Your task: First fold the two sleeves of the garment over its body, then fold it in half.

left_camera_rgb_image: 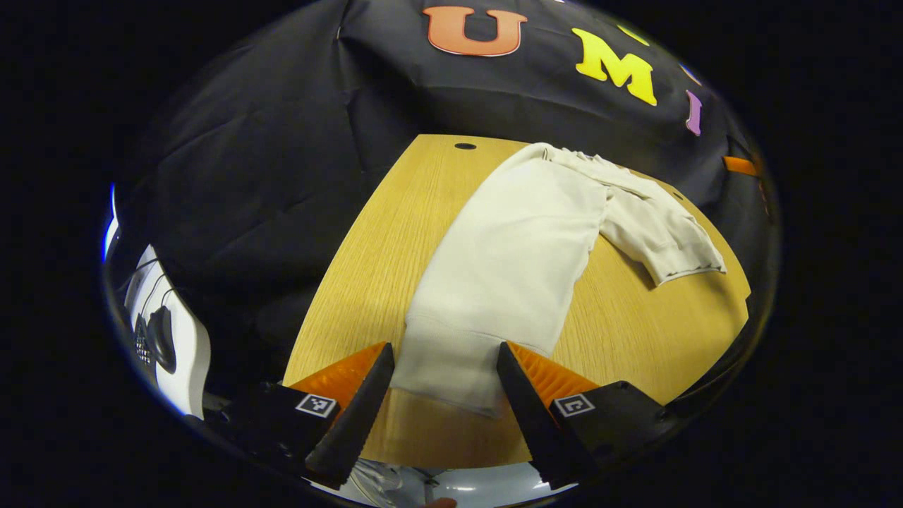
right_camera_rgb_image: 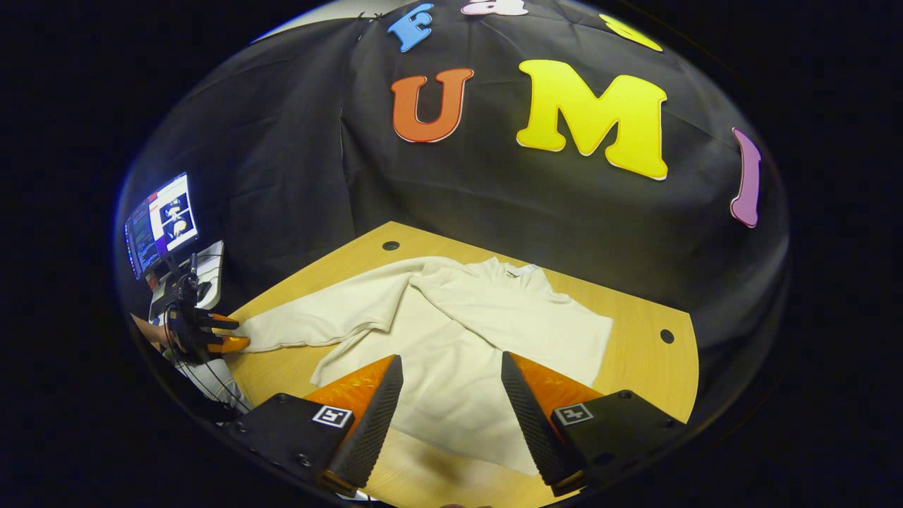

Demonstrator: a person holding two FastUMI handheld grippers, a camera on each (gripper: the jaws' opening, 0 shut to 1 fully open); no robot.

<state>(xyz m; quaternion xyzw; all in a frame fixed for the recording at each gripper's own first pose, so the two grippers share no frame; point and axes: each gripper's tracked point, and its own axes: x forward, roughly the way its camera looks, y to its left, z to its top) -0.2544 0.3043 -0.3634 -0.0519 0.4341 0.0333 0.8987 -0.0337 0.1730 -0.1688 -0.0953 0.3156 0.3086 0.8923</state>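
A cream long-sleeved garment (right_camera_rgb_image: 494,317) lies flat on the wooden table (right_camera_rgb_image: 635,367). One sleeve (right_camera_rgb_image: 317,317) stretches out to the left in the right gripper view. At its cuff sits my left gripper (right_camera_rgb_image: 222,334), held by a hand. In the left gripper view that sleeve (left_camera_rgb_image: 508,261) runs away from me. Its cuff (left_camera_rgb_image: 451,381) lies between the spread fingers of my left gripper (left_camera_rgb_image: 446,391), which is open. My right gripper (right_camera_rgb_image: 451,406) hovers open over the near part of the garment's body, with cloth showing between its fingers. Another loose part of the garment (left_camera_rgb_image: 663,240) lies at the far right.
The table's far edge has round cable holes (right_camera_rgb_image: 390,245) (right_camera_rgb_image: 667,336) (left_camera_rgb_image: 465,146). A lit monitor (right_camera_rgb_image: 162,222) stands off the table's left end. A white desk with a dark object (left_camera_rgb_image: 166,339) is beside the table. Bare wood (left_camera_rgb_image: 367,268) flanks the sleeve.
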